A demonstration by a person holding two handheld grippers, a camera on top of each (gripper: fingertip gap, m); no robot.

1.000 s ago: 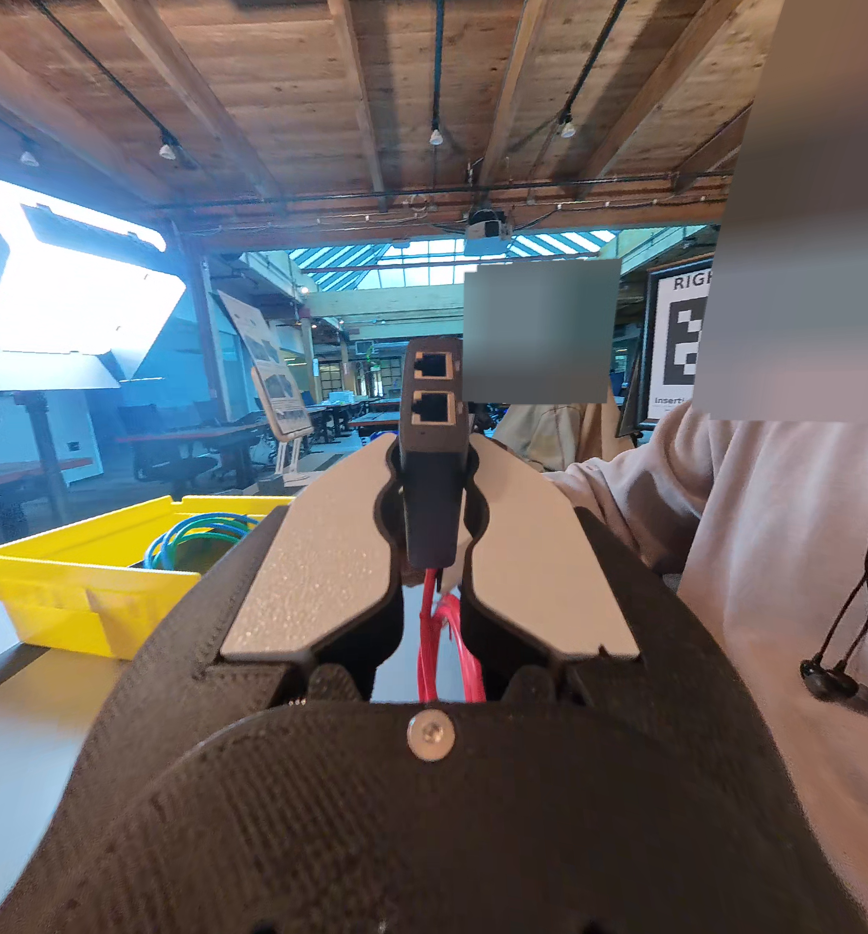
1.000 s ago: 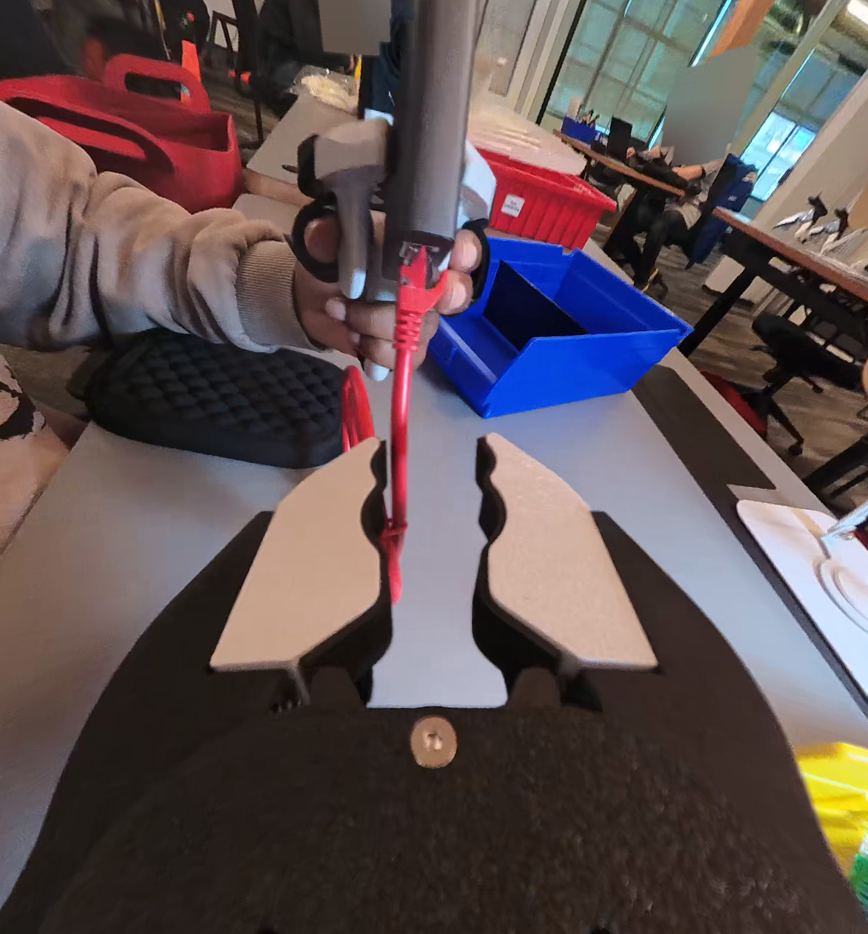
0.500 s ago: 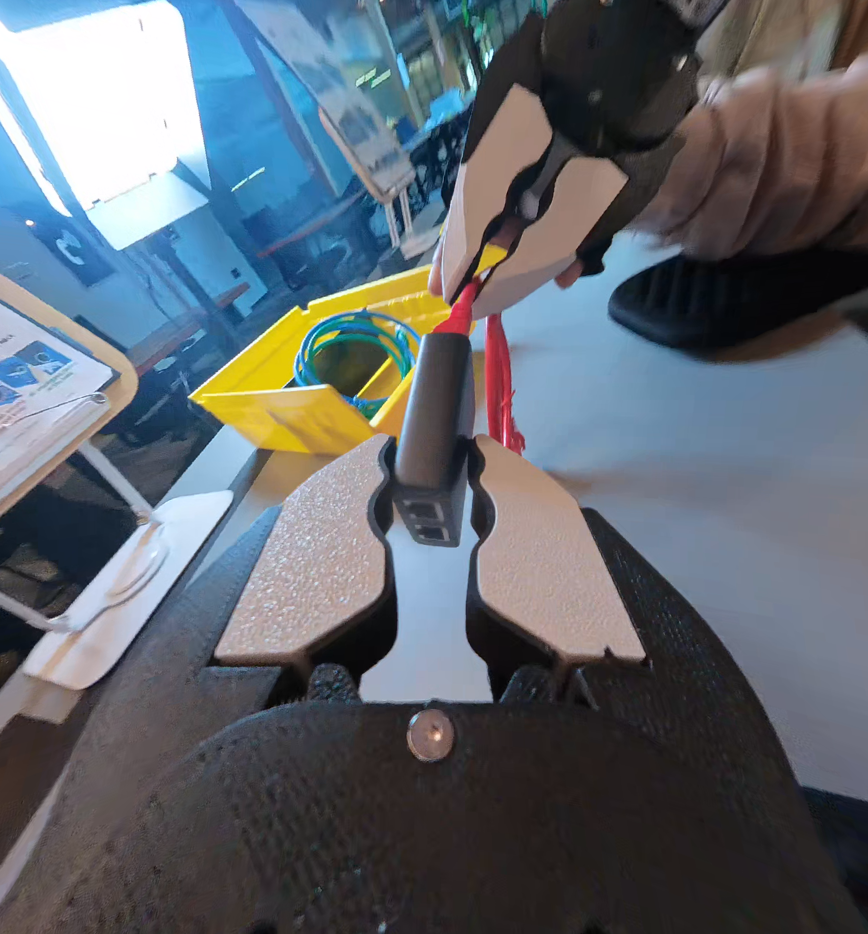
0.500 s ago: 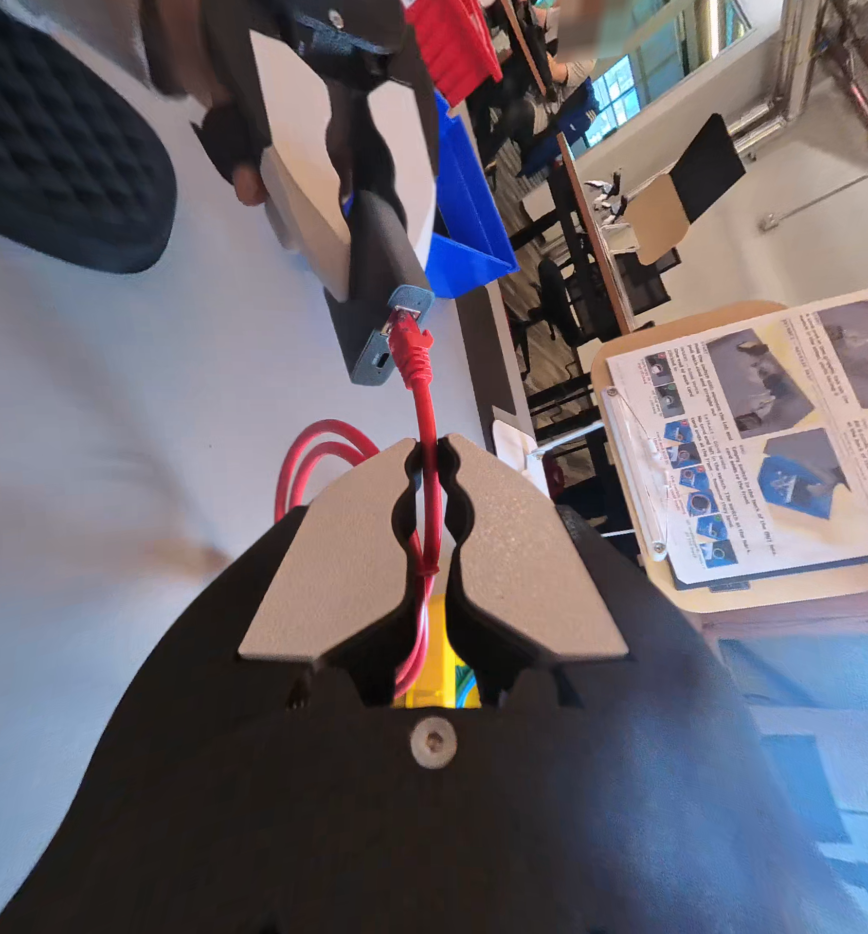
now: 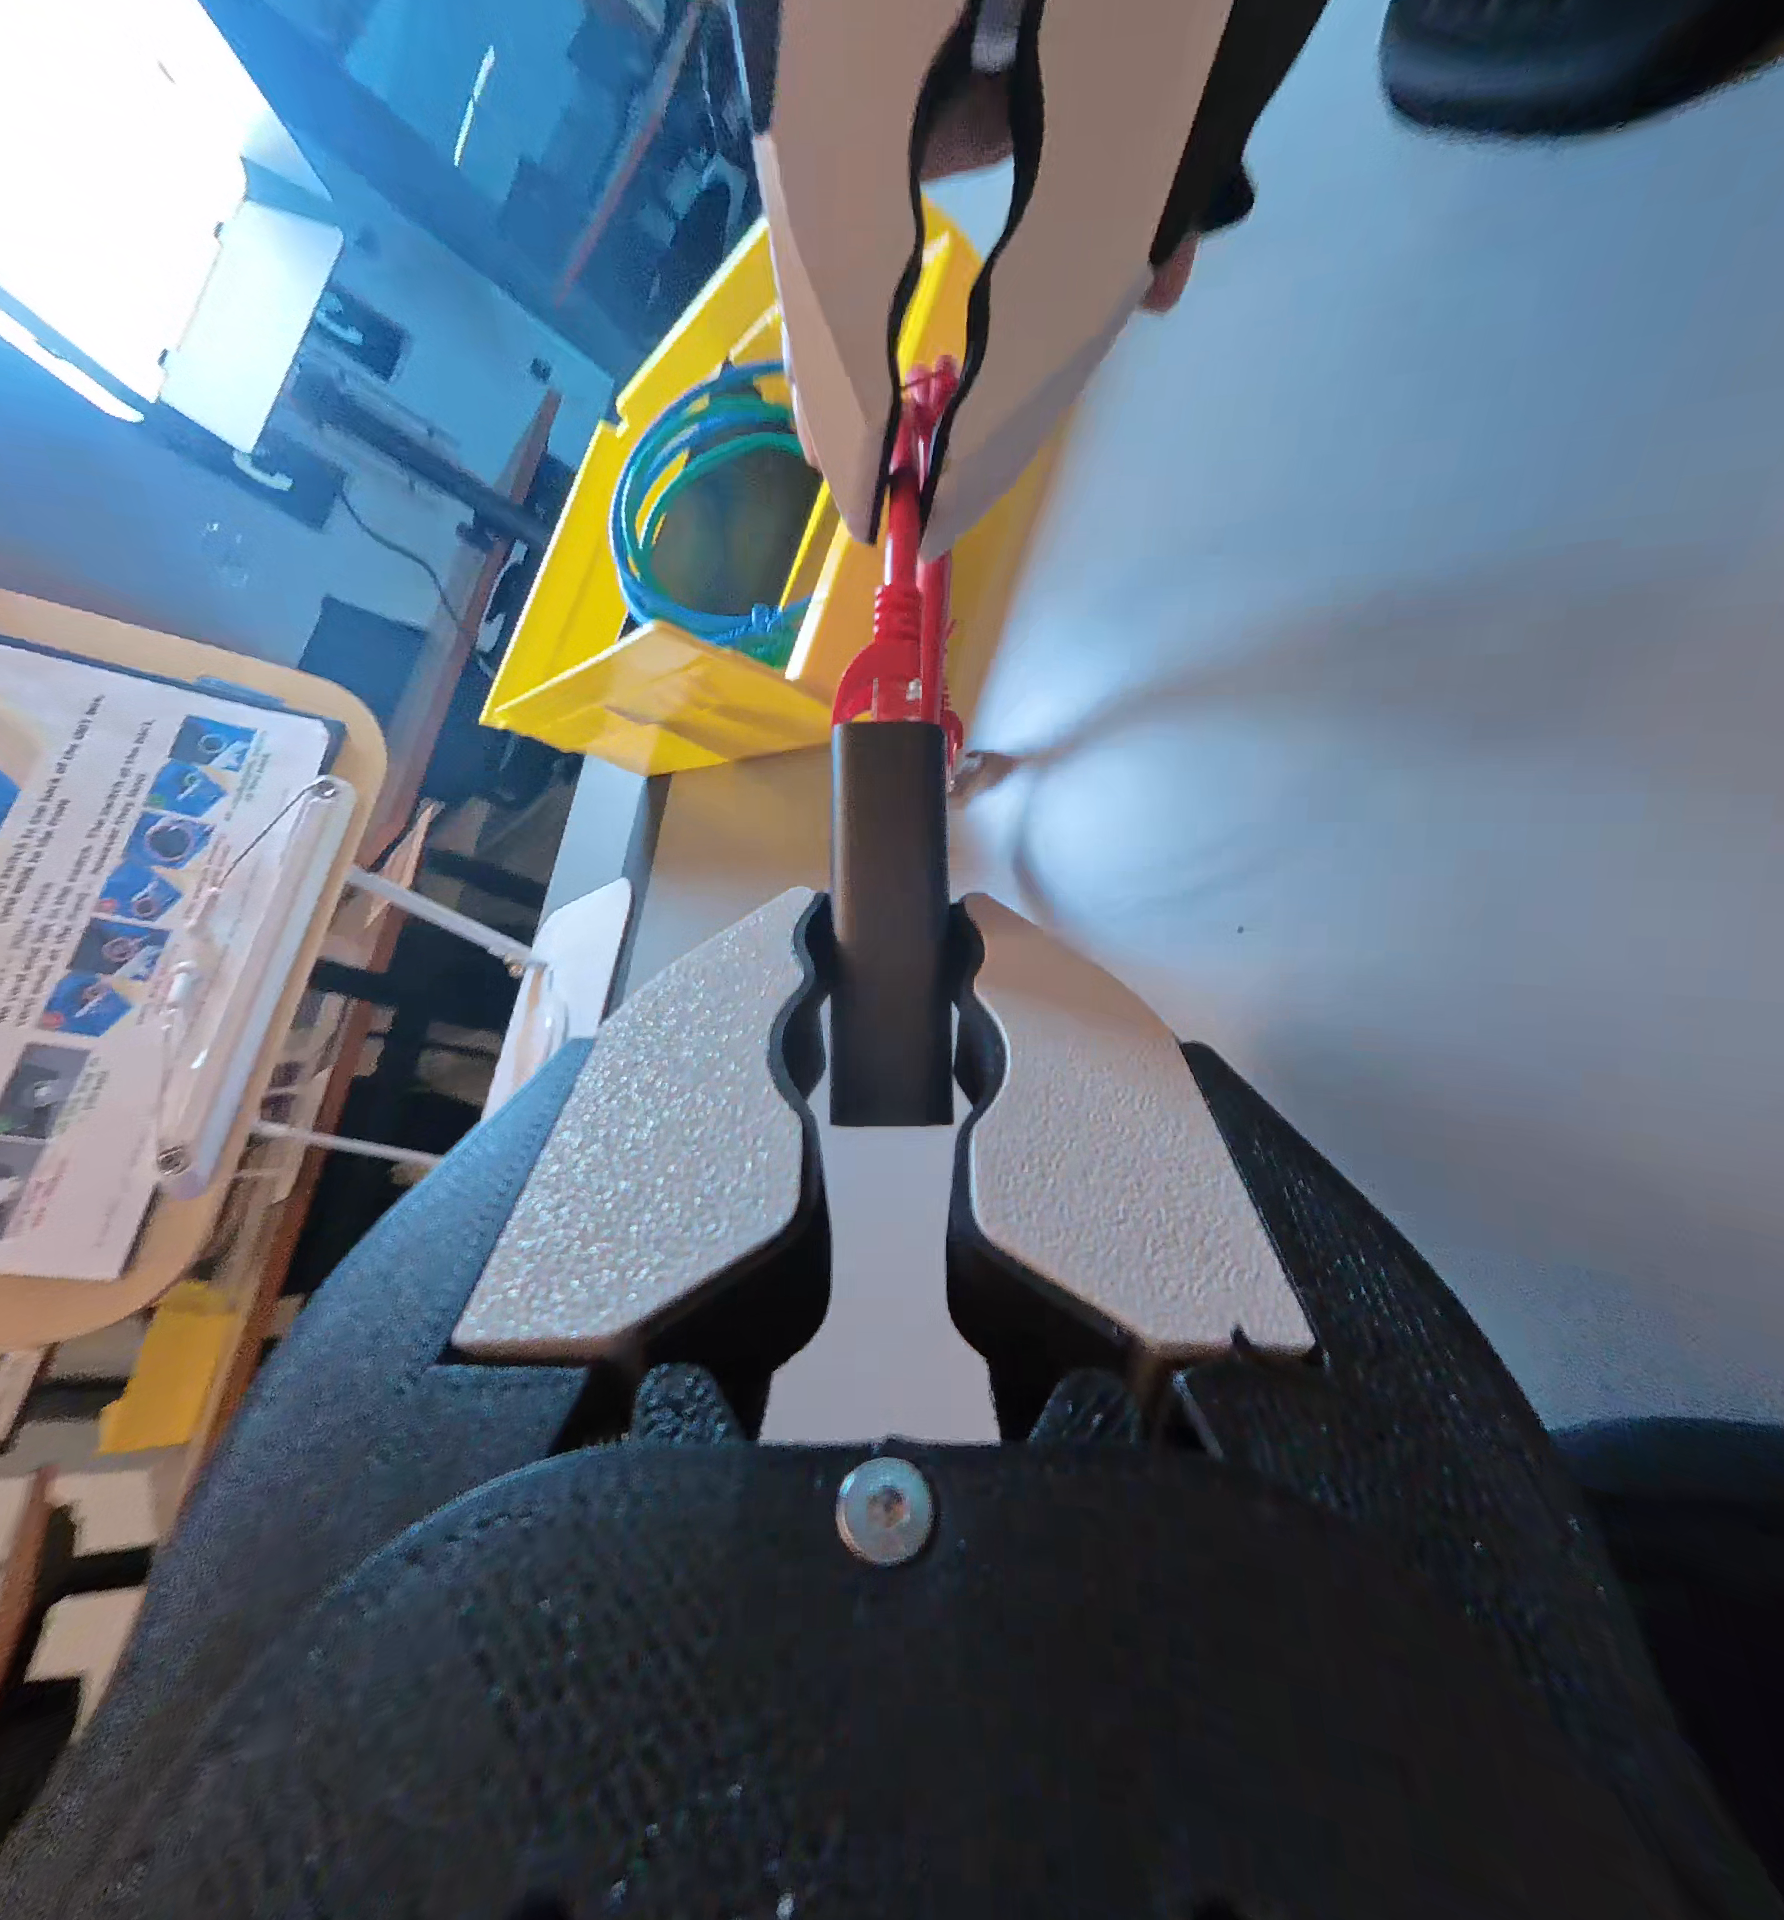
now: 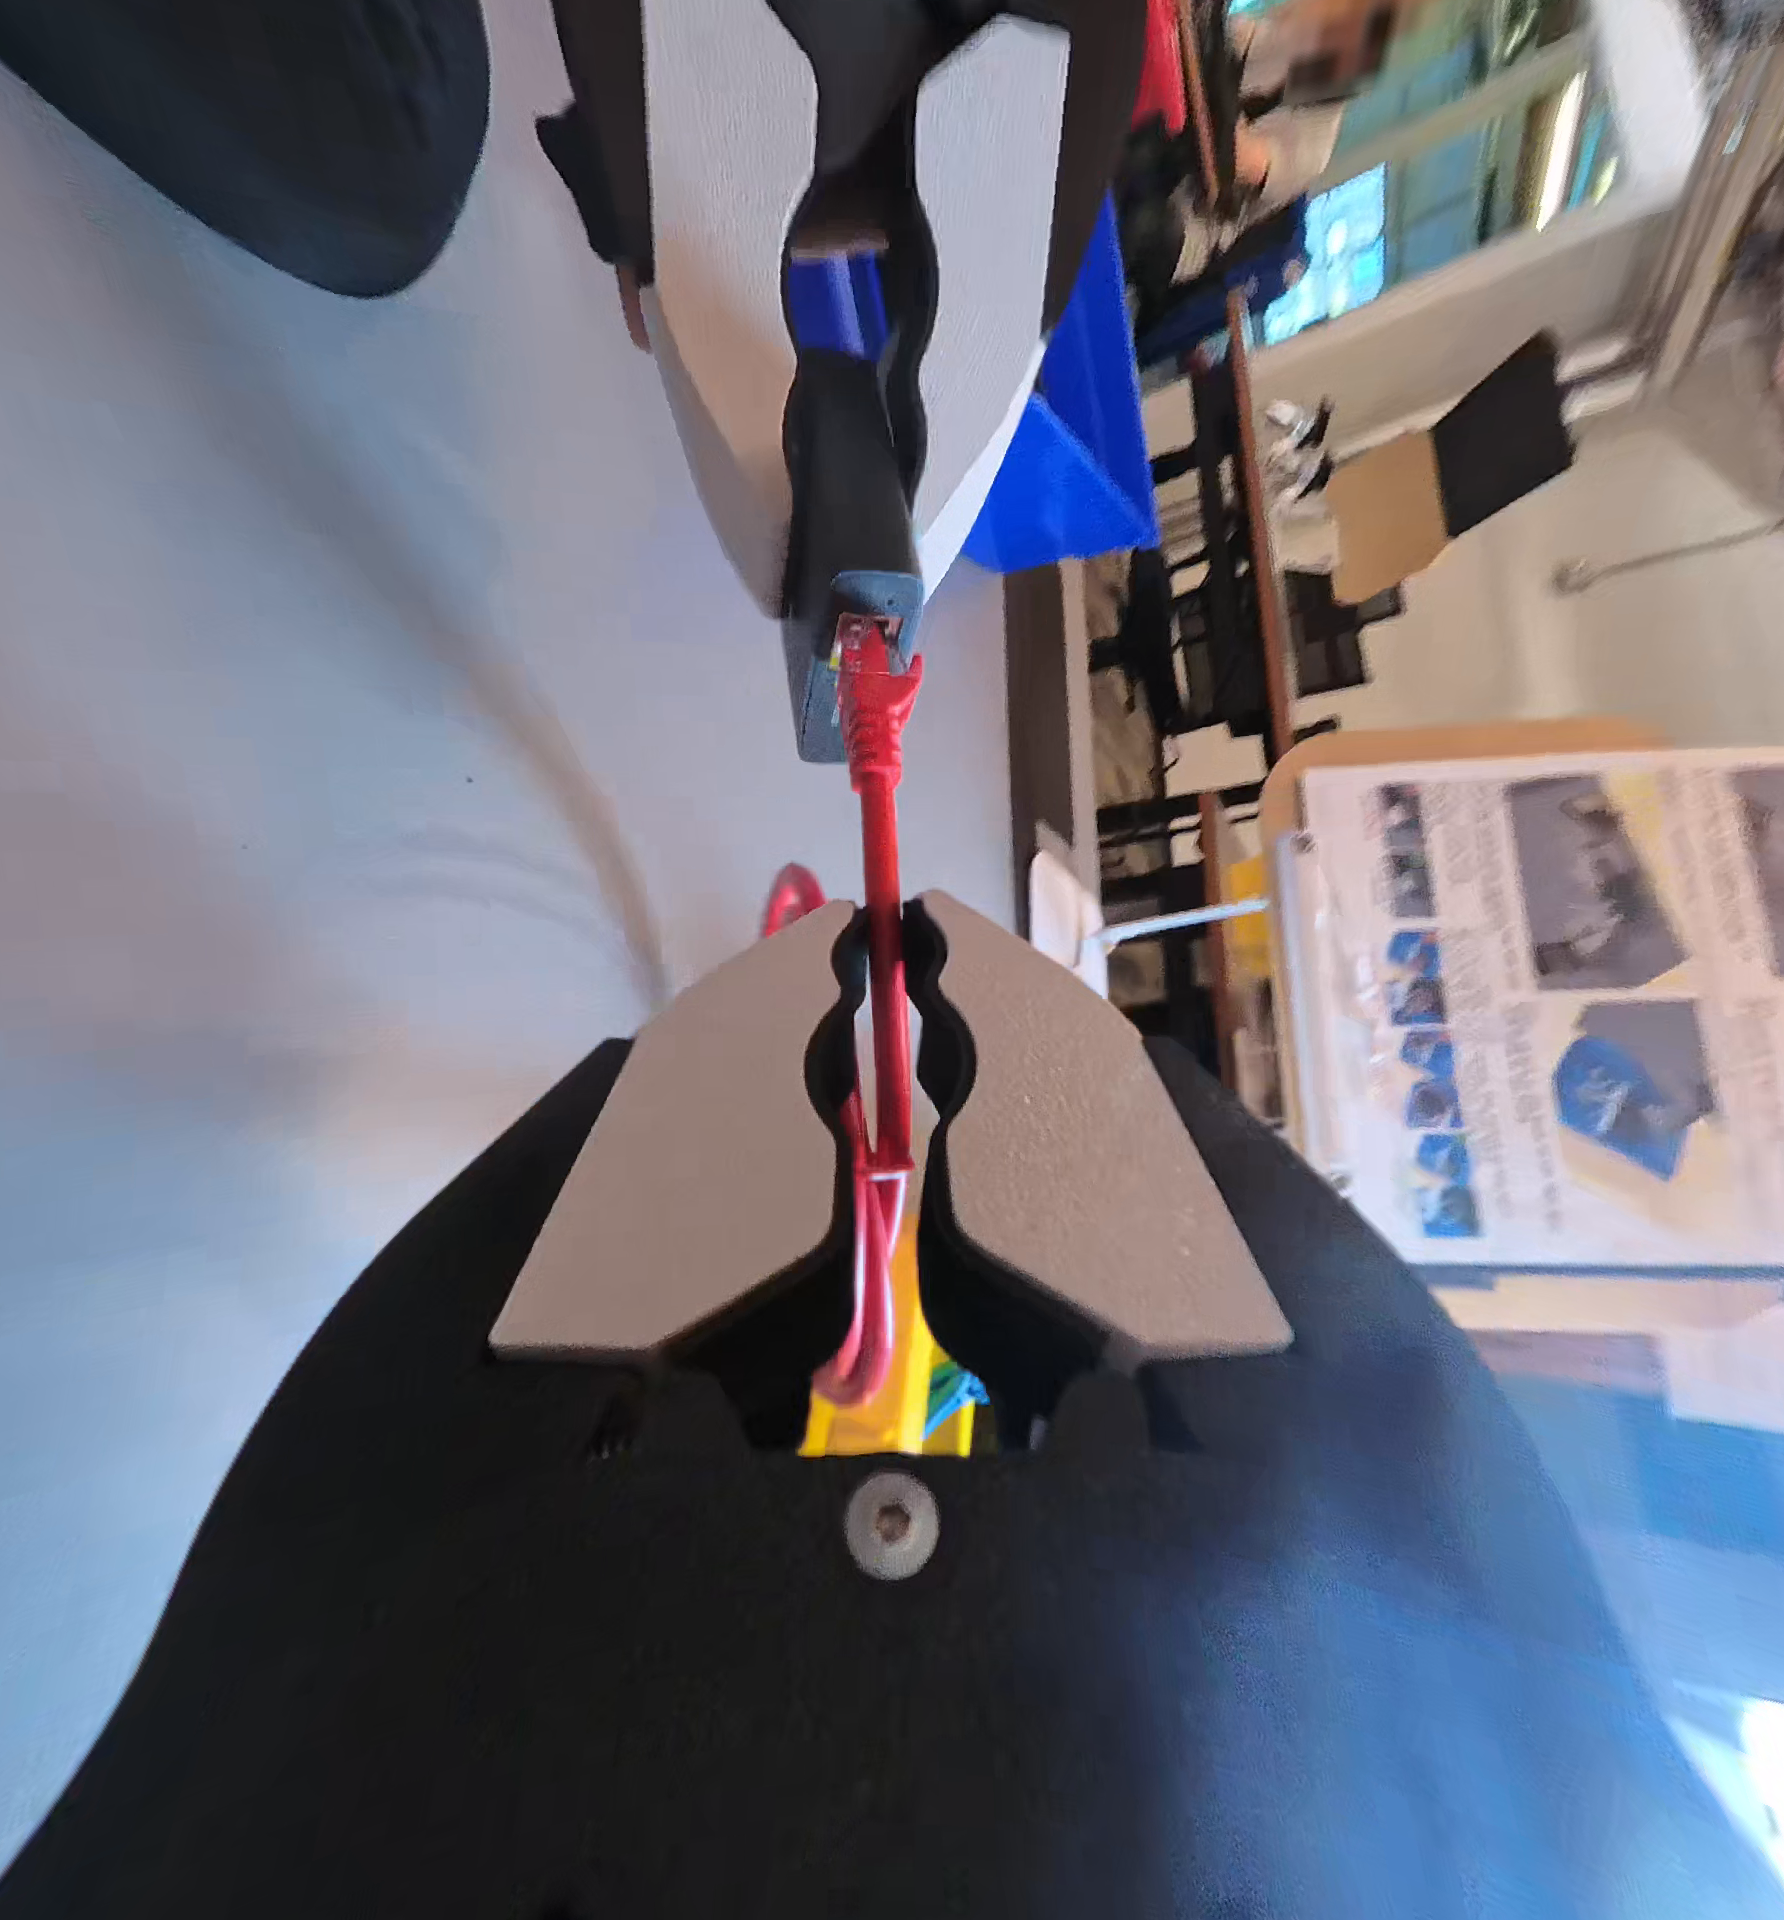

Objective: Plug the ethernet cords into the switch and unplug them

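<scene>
Switch (image 5: 886, 925), a narrow black box, sits clenched between the fingers of the left gripper (image 5: 888, 935) above the white table (image 5: 1439, 779); its far end carries the red ethernet cord (image 5: 903, 582), whose plug (image 6: 872, 691) is seated in a port on the switch's grey face; the right gripper (image 6: 883, 920) is closed tight on that same cord just behind the plug, so the two claws face each other along one line, with a loop of red cable trailing back through the right one; a yellow bin (image 5: 659, 696) at the table edge holds coiled blue and green cords (image 5: 701, 488); a blue bin (image 6: 1075, 457) stands behind the left gripper, its contents not visible; a black textured pad (image 6: 244, 135) lies on the table; a board with printed instruction sheets (image 5: 88, 935) stands just off the table edge.
</scene>
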